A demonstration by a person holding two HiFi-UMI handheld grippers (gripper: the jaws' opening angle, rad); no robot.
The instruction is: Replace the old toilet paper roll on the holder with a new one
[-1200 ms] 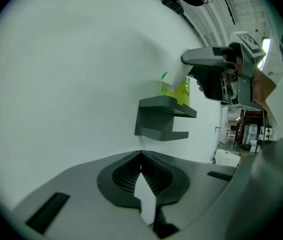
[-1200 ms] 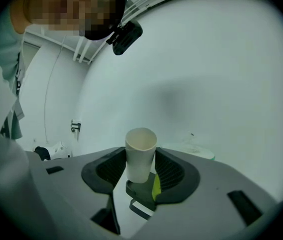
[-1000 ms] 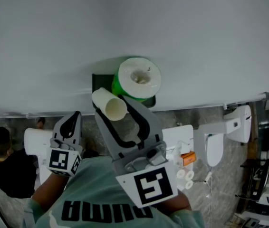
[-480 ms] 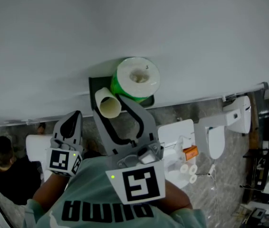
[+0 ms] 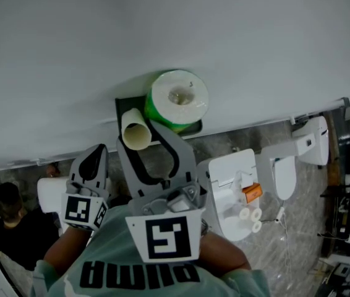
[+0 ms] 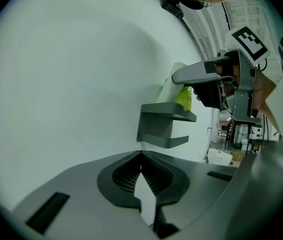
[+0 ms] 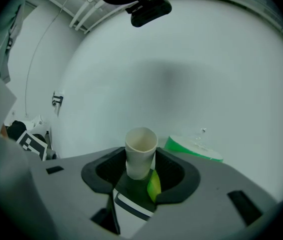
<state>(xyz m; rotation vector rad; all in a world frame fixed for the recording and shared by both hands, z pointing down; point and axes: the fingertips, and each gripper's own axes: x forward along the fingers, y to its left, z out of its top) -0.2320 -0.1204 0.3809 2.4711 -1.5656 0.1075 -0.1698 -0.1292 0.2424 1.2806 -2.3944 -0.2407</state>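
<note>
Since the empty cardboard tube (image 7: pixel 140 154) is pinched by the right gripper (image 5: pixel 141 140) just off the left edge of the holder (image 6: pixel 164 126), a harder squeeze could crush it or let it slip. The new roll (image 5: pixel 177 96) stands on the holder's top shelf. The right gripper reaches near level toward the wall. The left gripper (image 5: pixel 93 159), pressed together and empty, hangs back.
</note>
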